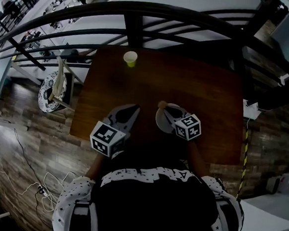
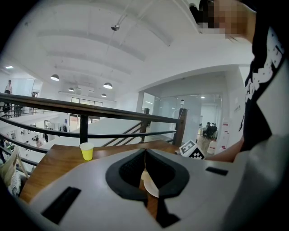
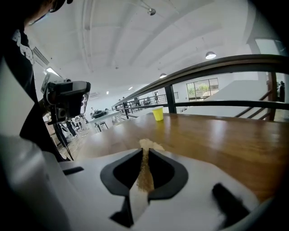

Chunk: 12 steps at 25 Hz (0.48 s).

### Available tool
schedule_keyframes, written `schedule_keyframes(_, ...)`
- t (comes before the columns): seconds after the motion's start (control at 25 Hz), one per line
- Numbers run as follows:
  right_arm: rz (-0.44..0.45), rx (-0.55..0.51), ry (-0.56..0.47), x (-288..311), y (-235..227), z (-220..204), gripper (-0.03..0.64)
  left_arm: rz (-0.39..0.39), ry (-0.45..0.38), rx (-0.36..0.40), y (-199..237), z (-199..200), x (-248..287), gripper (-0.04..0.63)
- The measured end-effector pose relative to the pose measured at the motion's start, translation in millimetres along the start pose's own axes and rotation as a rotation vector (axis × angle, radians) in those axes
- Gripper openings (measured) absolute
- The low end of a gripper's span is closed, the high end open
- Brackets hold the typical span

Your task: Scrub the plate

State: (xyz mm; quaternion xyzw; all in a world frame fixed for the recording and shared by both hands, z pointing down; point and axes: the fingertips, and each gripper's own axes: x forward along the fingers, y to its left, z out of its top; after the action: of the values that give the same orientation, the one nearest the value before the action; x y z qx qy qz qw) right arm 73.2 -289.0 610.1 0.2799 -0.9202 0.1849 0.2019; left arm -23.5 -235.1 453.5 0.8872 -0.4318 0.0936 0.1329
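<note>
Two findings: our right gripper (image 1: 166, 113) clamps a tan scrubbing pad (image 3: 145, 168) at the upper-left rim of the plate (image 1: 161, 124), lower centre on the table (image 1: 206, 92), while our left gripper (image 2: 145, 151) sits closed, empty, just beside it, so we judge scrubbing under way, with completion unverifiable.

No wording, number or brand can be read at this station: the white lettering across the person's black shirt (image 1: 155, 174) is too distorted to make out, and the left marker cube (image 1: 108, 138) and right marker cube (image 1: 188, 127) bear only black-and-white square patterns.
</note>
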Motion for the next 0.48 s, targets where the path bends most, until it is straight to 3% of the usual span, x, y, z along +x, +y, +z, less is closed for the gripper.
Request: schedule_keyframes(0.48,0.032,-0.022,0.055,13,-1,-9,0.049,0.010,-0.007,-0.008,4,1,0,0.014)
